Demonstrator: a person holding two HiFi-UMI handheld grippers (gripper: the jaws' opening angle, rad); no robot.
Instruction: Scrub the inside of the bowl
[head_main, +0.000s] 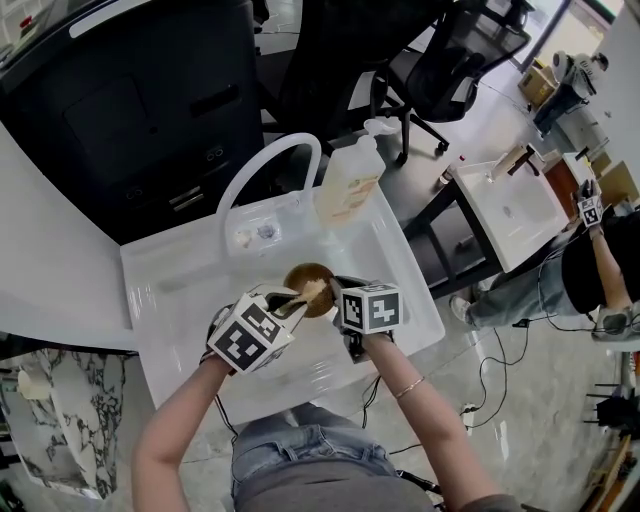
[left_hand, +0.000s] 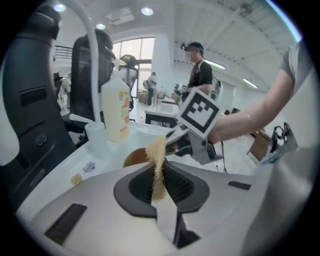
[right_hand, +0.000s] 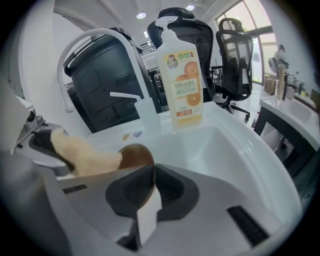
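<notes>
L tongs (left_hand: 159, 172) shut on soft loofah strip (left_hand: 156, 150) | R tongs (right_hand: 150, 184) clamped on rim of brown bowl (right_hand: 134, 156), held over sink (head_main: 405, 262) | bowl: looks stiff, light, probably slick if wet | grip: rim, 2 jaws deep

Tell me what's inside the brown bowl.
A tan scrub pad, pinched by the left gripper, reaches into the bowl. The bowl's floor beneath it is covered.
</notes>
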